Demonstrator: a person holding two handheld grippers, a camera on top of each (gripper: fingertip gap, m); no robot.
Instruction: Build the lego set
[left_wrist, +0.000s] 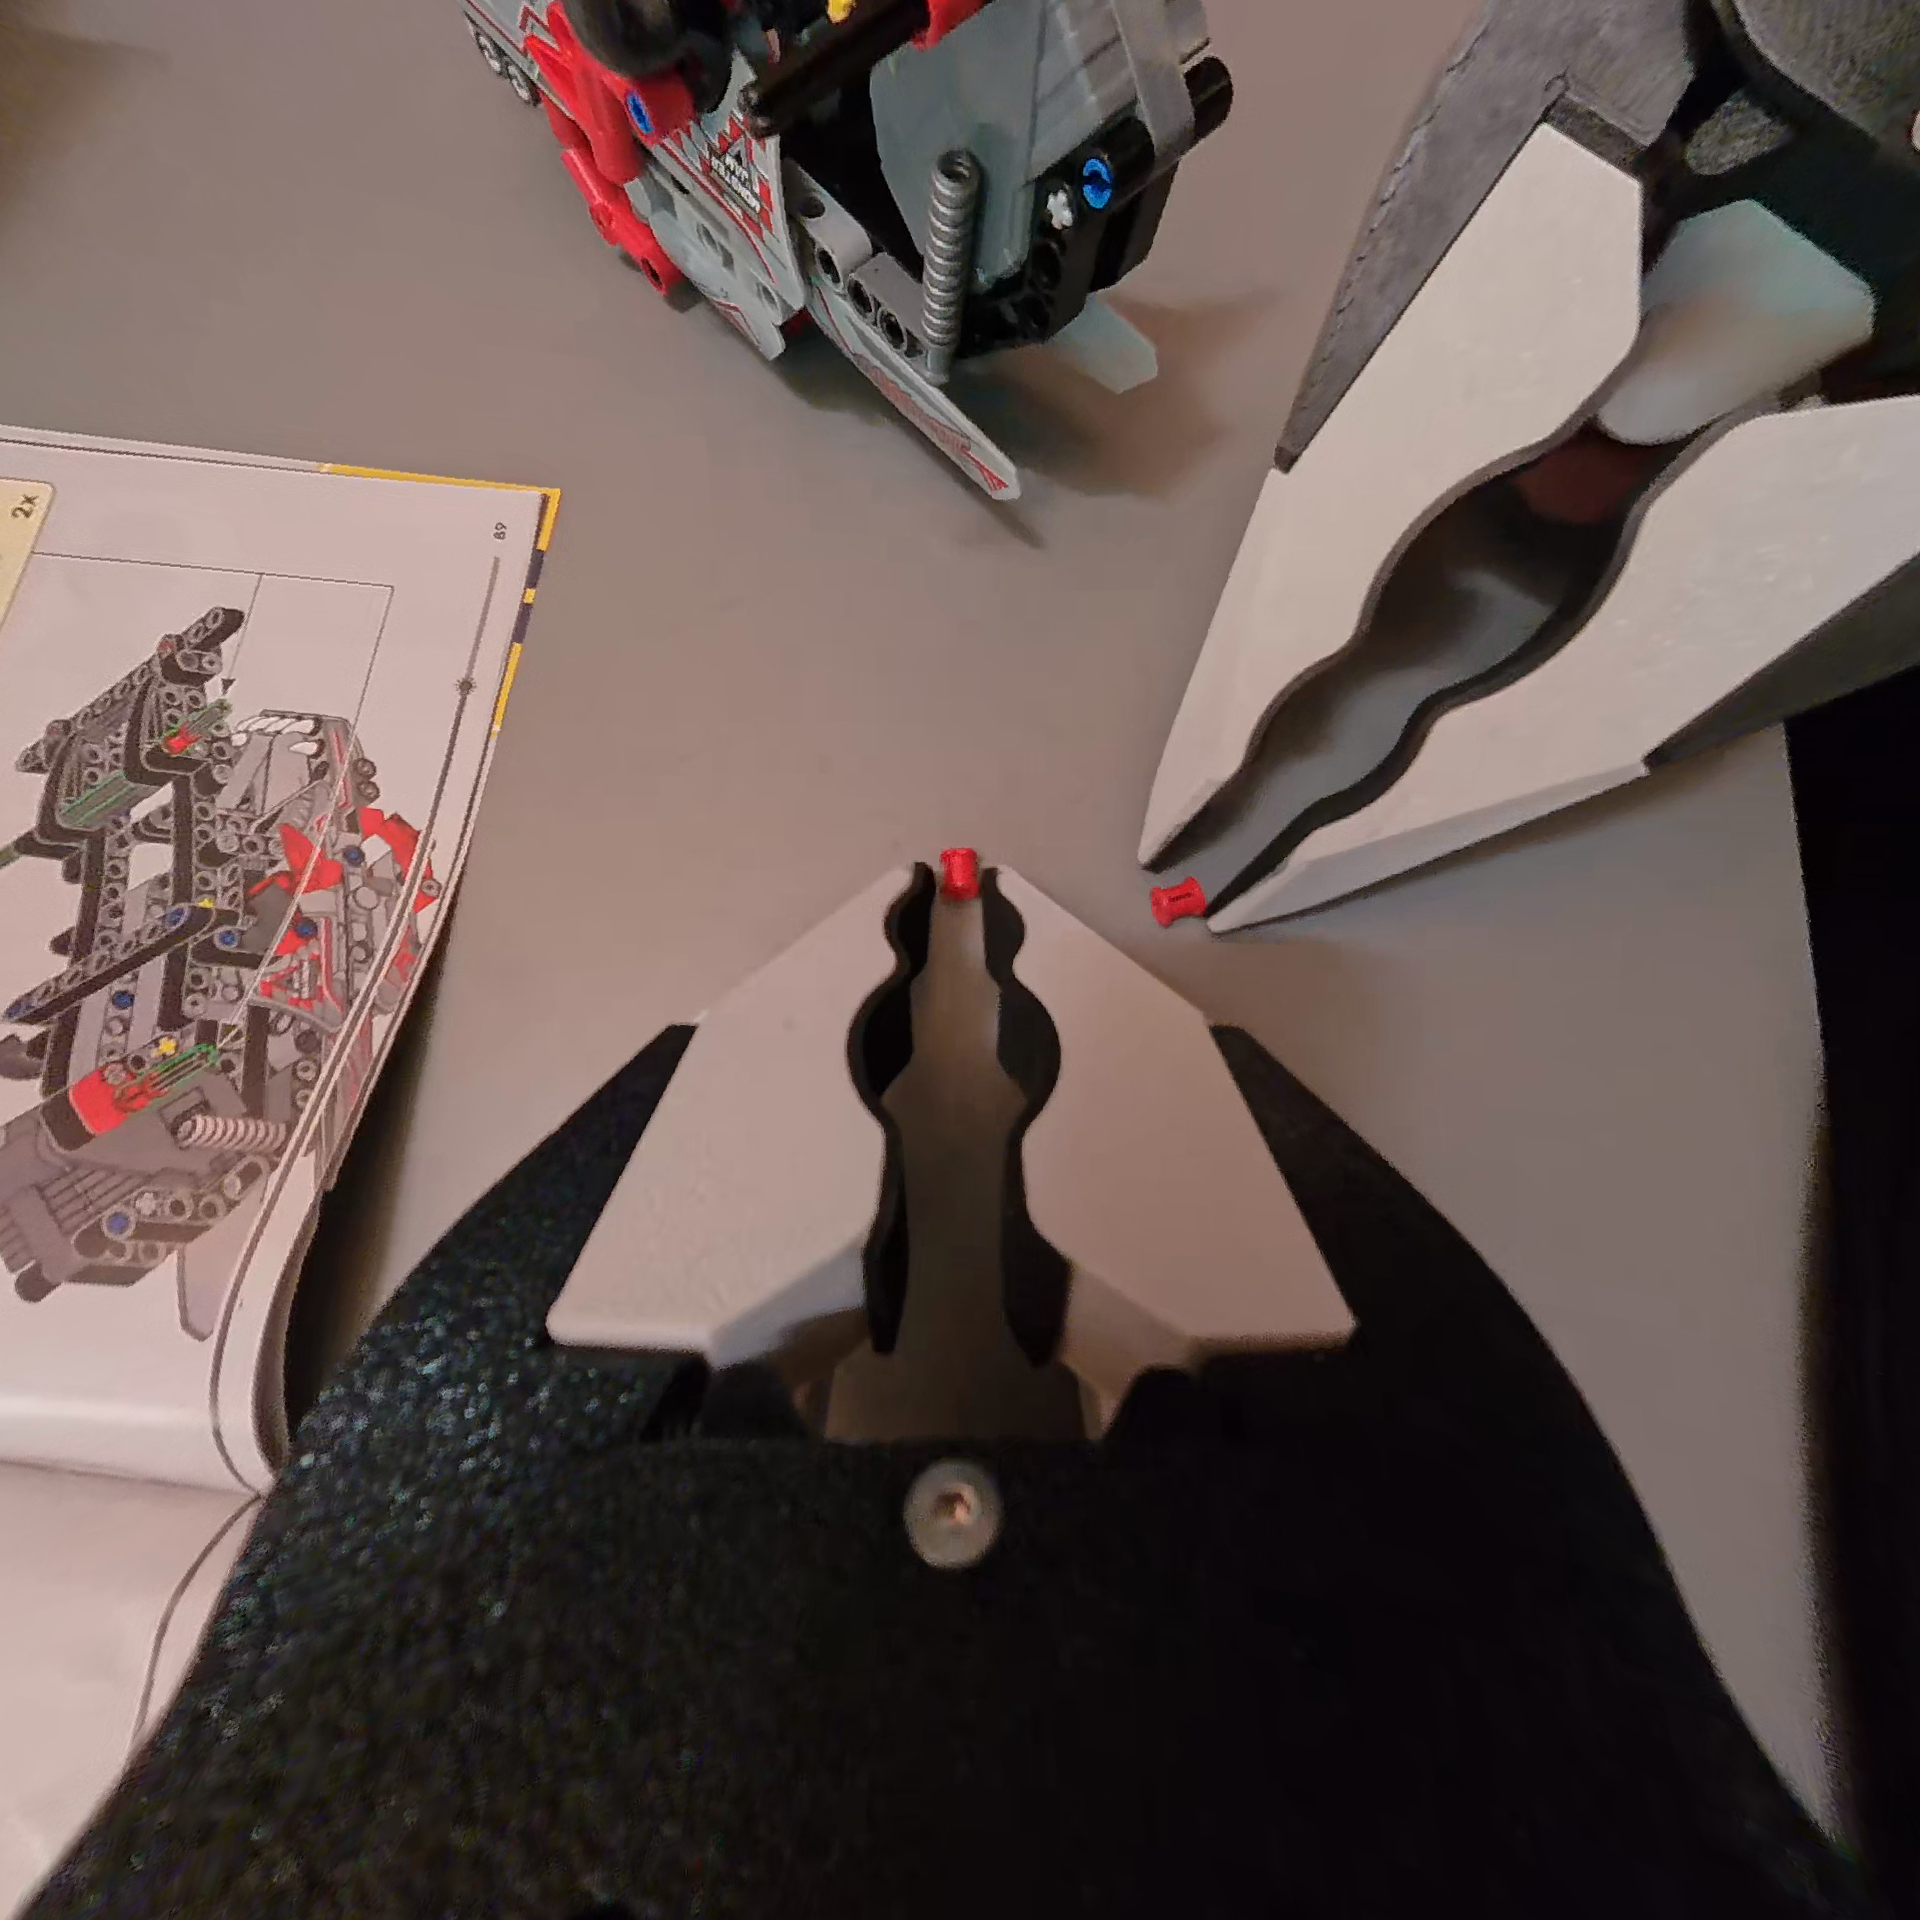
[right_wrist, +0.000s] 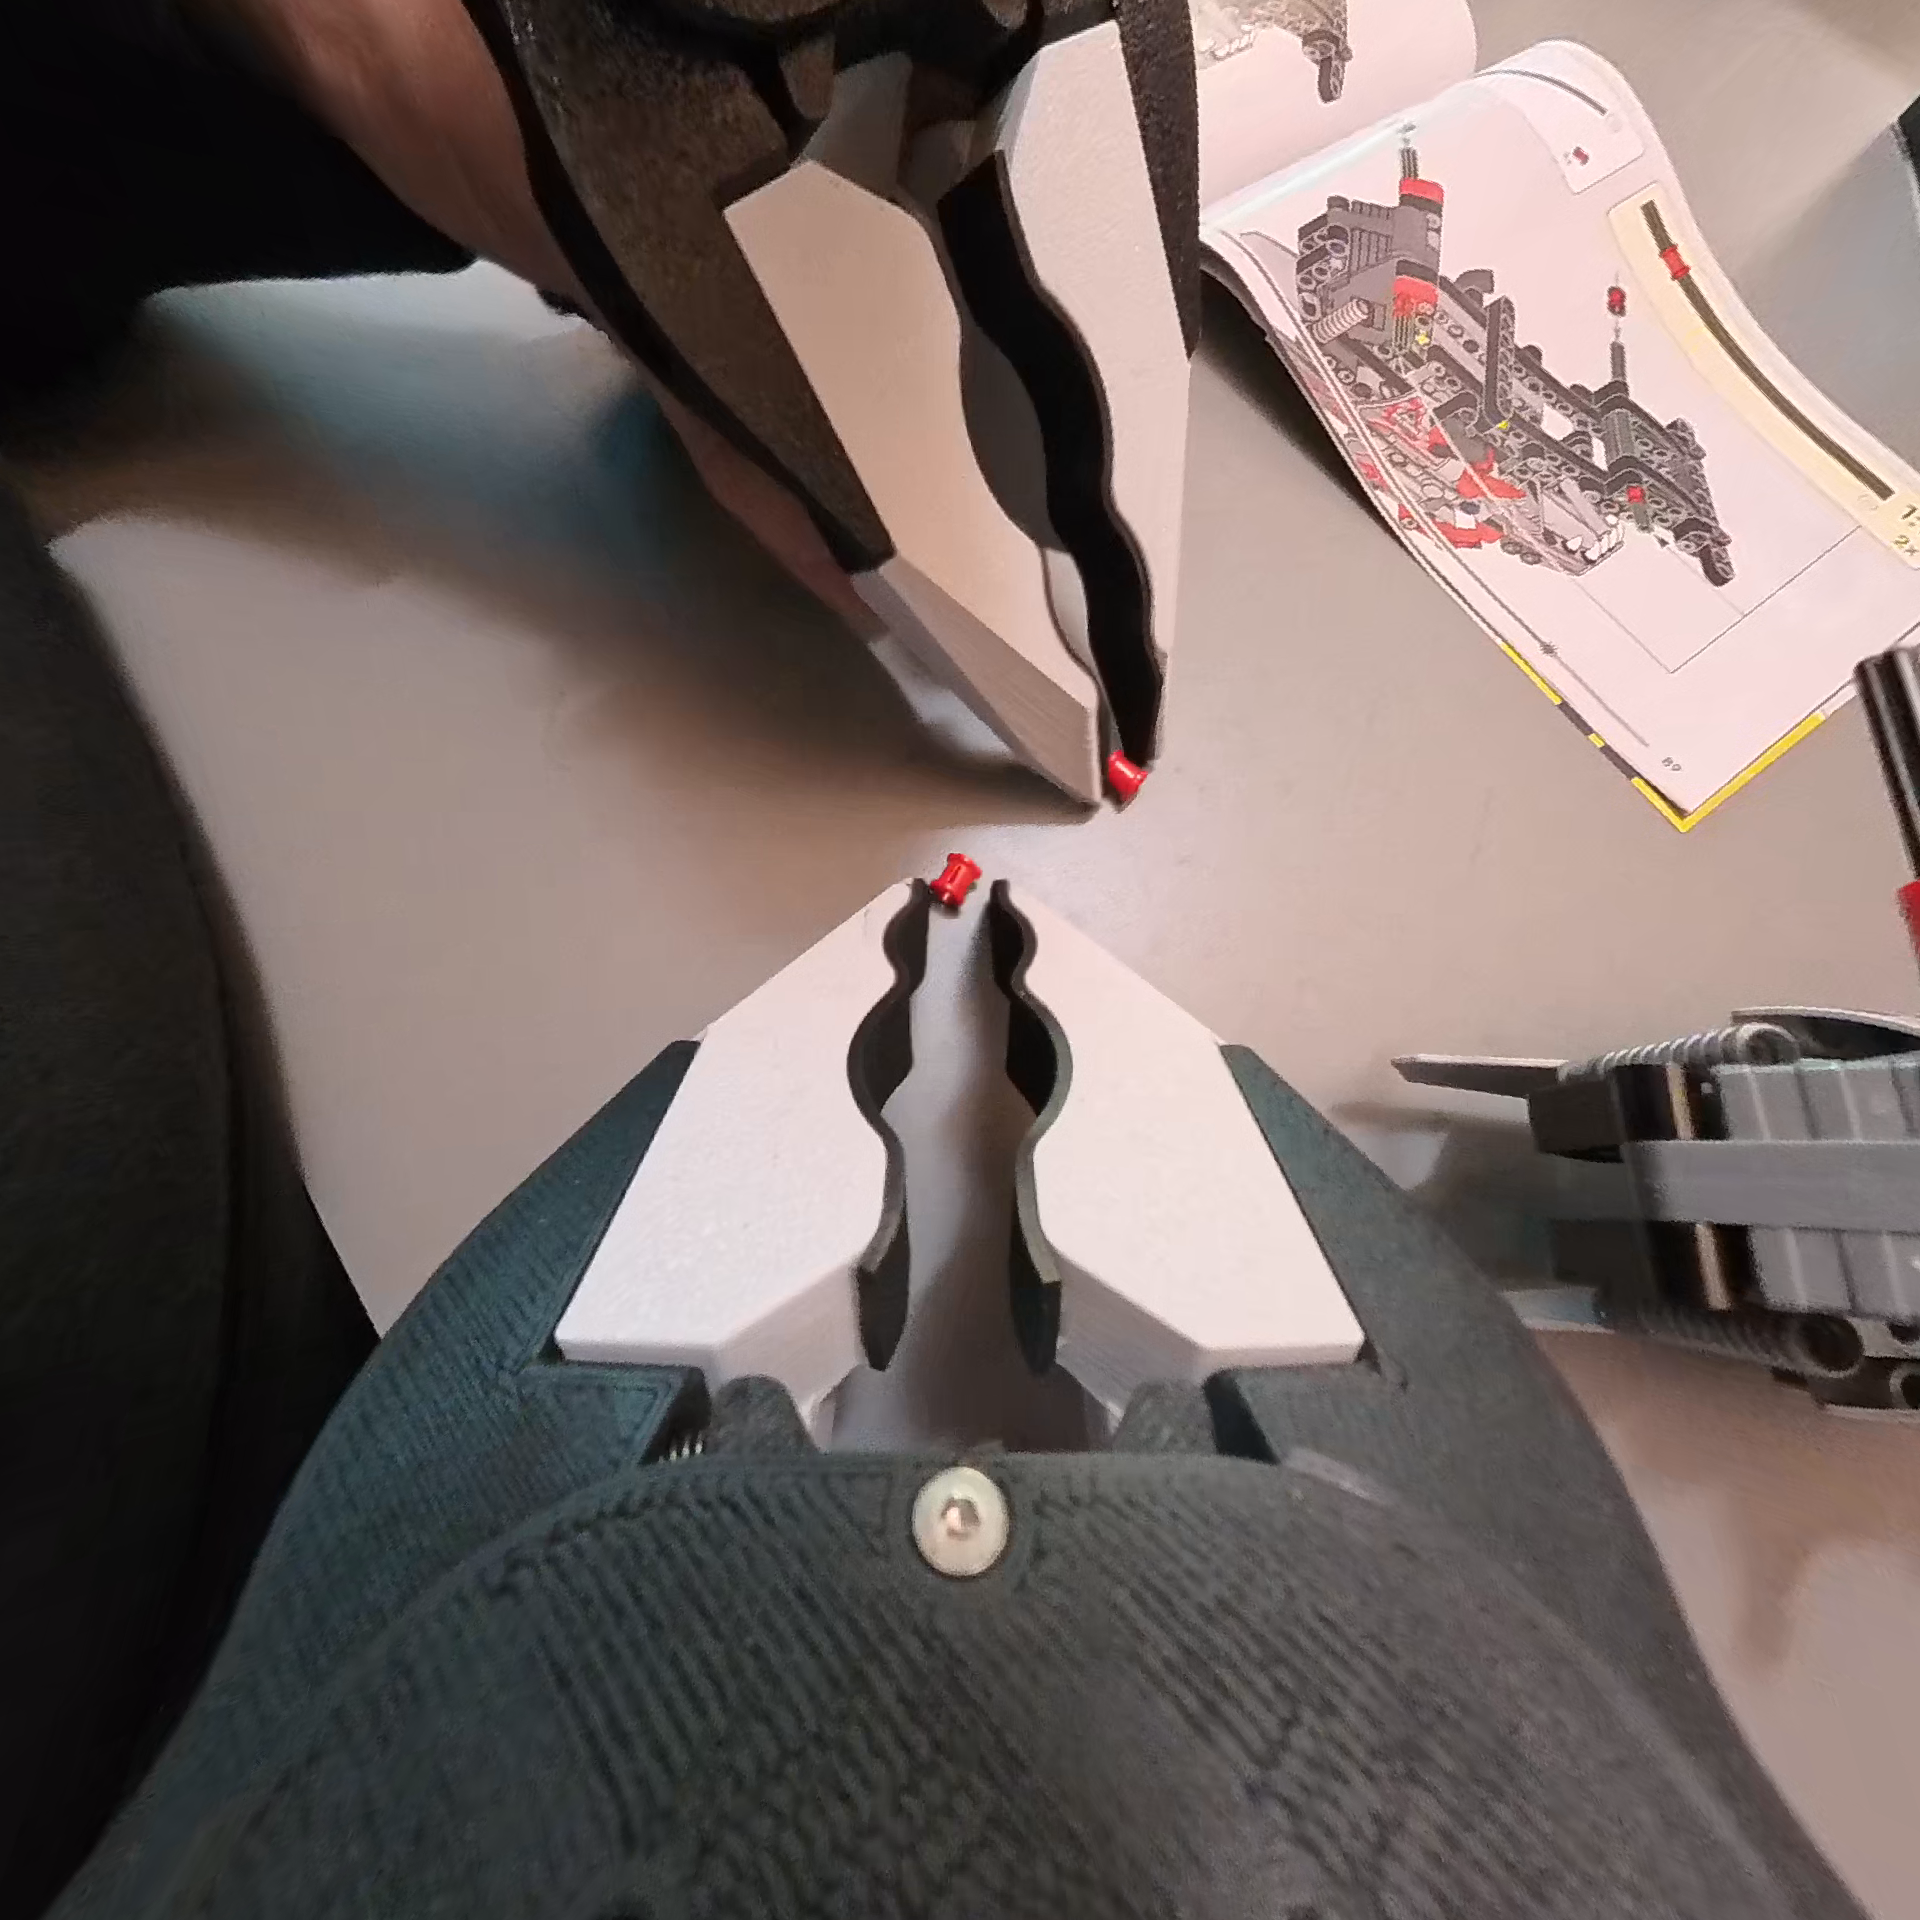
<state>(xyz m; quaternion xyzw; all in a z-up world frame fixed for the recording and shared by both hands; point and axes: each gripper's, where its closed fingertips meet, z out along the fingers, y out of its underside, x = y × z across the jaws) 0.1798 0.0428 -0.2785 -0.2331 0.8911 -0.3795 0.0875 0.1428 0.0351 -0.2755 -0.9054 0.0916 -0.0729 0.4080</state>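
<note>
The left gripper (left_wrist: 956, 883) is narrowed around a small red bush (left_wrist: 958, 871) at its fingertips, on the grey table (left_wrist: 727, 675). The right gripper (right_wrist: 956, 896) stands slightly parted, a second red bush (right_wrist: 956, 879) at its tips, against the left one; whether it is gripped I cannot tell. The half-built model (left_wrist: 831, 187) stands beyond both, the open instruction booklet (left_wrist: 239, 935) left of the left gripper.

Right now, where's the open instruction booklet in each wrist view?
Left wrist view: instruction booklet at the left edge, mid-height, left of the left gripper.
Right wrist view: upper right, beyond the model.
Shared landmark: the lego model, top centre in left view, right edge in right view.
</note>
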